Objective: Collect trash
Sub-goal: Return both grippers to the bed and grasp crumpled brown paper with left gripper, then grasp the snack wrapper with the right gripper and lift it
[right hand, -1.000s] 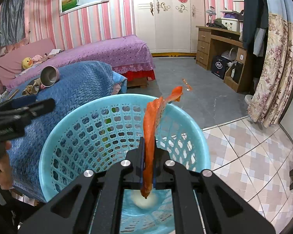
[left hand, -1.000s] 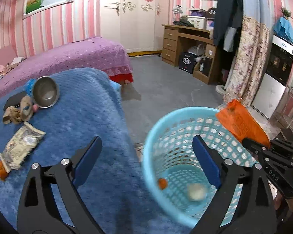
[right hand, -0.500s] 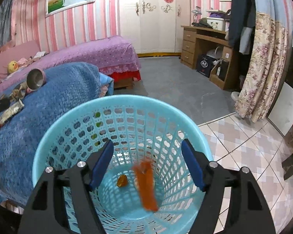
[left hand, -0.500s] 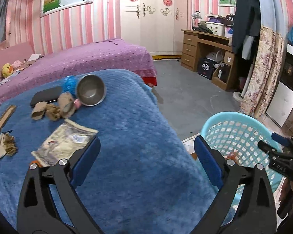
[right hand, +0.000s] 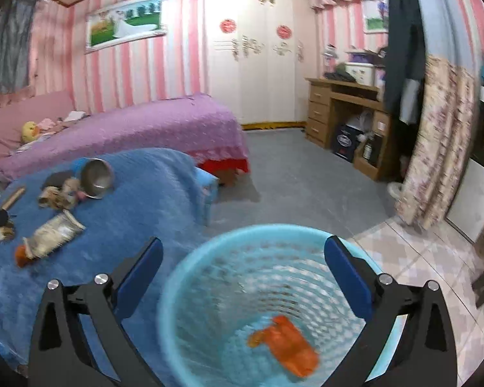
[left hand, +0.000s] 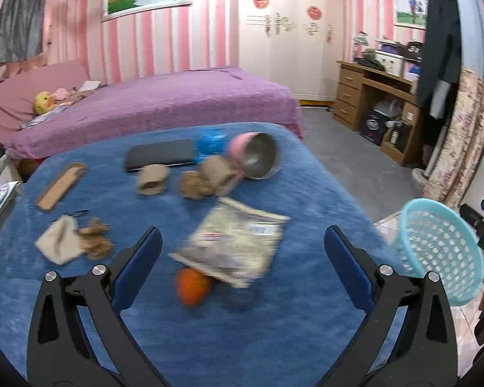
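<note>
My left gripper (left hand: 242,258) is open and empty above the blue blanket table (left hand: 274,338). Just ahead of it lie a silvery snack wrapper (left hand: 235,245) and an orange peel (left hand: 192,285). Further back are brown paper scraps (left hand: 206,180) and a crumpled beige scrap (left hand: 61,240). My right gripper (right hand: 242,274) is open and empty over the light blue basket (right hand: 177,290), where an orange wrapper (right hand: 287,345) lies at the bottom. The basket also shows at the right of the left wrist view (left hand: 435,254).
A steel bowl with a pink outside (left hand: 258,158), a dark flat case (left hand: 159,159), a blue object (left hand: 211,140) and a brown strip (left hand: 61,185) sit on the blanket. A purple bed (left hand: 164,103) stands behind, a wooden desk (left hand: 377,93) at right.
The orange wrapper left my right gripper and fell into the basket; the right jaws opened. My left gripper swung left from the basket to over the blanket table.
</note>
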The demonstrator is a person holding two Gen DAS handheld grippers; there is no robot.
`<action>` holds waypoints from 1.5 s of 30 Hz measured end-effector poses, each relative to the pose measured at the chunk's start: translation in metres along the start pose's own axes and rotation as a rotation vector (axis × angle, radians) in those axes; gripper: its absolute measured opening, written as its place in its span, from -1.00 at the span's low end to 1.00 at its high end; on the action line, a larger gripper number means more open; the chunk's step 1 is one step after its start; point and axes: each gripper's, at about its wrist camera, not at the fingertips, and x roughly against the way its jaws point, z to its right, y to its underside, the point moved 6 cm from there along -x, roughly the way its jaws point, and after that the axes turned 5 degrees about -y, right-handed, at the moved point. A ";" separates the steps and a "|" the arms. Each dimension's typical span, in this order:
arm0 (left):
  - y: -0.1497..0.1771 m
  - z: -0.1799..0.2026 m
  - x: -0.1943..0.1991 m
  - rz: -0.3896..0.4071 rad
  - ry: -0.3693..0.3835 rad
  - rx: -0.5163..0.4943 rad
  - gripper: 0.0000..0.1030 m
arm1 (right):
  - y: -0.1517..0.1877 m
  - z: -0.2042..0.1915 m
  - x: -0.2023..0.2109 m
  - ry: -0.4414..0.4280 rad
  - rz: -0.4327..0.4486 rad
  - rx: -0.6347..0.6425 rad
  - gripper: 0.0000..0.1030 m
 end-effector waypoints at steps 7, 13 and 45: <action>0.002 -0.095 -0.012 -0.031 -0.090 0.058 0.89 | -0.019 -0.095 -0.024 -0.129 -0.004 0.053 0.90; 0.014 -0.144 -0.029 -0.064 -0.133 0.093 0.89 | -0.020 -0.162 -0.047 -0.214 -0.030 0.105 0.90; 0.037 -0.158 -0.098 -0.170 -0.143 0.060 -0.11 | 0.022 -0.199 -0.101 -0.209 -0.161 0.196 0.90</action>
